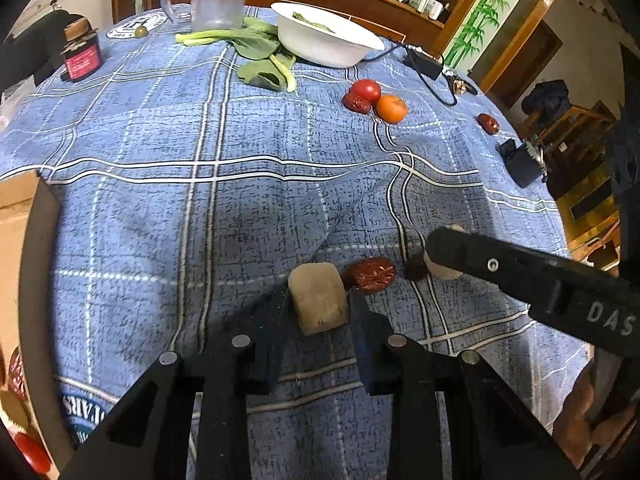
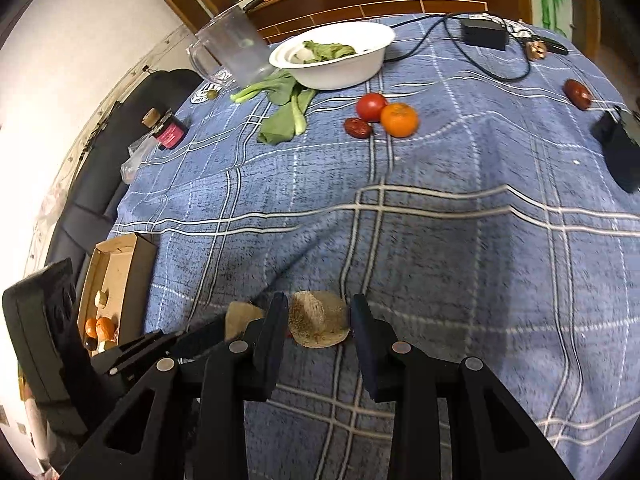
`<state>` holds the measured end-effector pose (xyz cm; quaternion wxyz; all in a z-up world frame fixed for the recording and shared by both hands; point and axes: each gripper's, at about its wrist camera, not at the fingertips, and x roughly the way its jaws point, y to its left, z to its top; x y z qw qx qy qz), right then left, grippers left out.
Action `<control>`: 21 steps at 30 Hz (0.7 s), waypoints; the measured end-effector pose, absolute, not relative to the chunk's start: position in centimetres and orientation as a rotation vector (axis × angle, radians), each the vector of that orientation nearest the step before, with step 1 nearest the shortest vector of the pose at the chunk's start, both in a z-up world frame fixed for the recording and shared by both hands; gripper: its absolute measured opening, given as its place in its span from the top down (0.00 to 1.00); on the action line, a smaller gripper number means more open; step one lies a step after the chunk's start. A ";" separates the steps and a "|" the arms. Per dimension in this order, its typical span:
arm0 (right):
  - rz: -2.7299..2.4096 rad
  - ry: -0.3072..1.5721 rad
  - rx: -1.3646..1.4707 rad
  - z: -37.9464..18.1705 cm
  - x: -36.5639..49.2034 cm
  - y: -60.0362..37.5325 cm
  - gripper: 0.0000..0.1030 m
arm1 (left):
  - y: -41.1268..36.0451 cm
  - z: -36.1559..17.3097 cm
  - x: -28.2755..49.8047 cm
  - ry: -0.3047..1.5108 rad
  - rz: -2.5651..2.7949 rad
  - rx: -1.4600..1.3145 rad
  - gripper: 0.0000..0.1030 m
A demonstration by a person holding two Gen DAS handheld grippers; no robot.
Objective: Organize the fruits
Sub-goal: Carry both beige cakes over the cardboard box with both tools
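Observation:
My left gripper (image 1: 319, 300) is open around a tan fuzzy kiwi piece (image 1: 318, 303) lying on the blue plaid cloth. A wrinkled red date (image 1: 370, 274) lies just to its right. My right gripper (image 2: 319, 314) is open around a second brown kiwi piece (image 2: 319, 319); in the left wrist view its finger (image 1: 520, 276) covers that pale piece (image 1: 440, 269). Far off lie a red tomato (image 1: 366, 90), a date (image 1: 356, 103) and an orange tangerine (image 1: 391, 109); another date (image 1: 488, 123) sits near the right edge.
A cardboard box (image 2: 120, 276) with several fruits stands at the table's left edge. A white bowl (image 2: 340, 72) with greens, loose leafy greens (image 2: 286, 114), a clear jug (image 2: 234, 48), a small jar (image 2: 168, 128), a black adapter with cable (image 2: 482, 34) and a black object (image 2: 618, 152) lie around.

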<state>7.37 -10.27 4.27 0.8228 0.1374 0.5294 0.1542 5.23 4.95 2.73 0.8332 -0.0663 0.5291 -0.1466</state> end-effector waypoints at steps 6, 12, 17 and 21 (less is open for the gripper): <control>0.344 1.131 0.295 4.8 5.9 -9.0 0.67 | 8.9 5.4 3.0 1.082 -0.277 -0.222 0.73; 0.451 1.115 0.266 6.7 4.6 -3.3 0.66 | 16.3 8.2 0.6 1.030 -0.168 -0.284 0.73; 0.579 1.118 0.213 8.2 2.7 3.7 0.66 | 23.6 8.7 -0.8 1.007 -0.019 -0.292 0.72; 0.667 1.148 0.164 8.0 0.8 9.4 0.66 | 28.4 7.8 -1.8 1.024 0.065 -0.298 0.72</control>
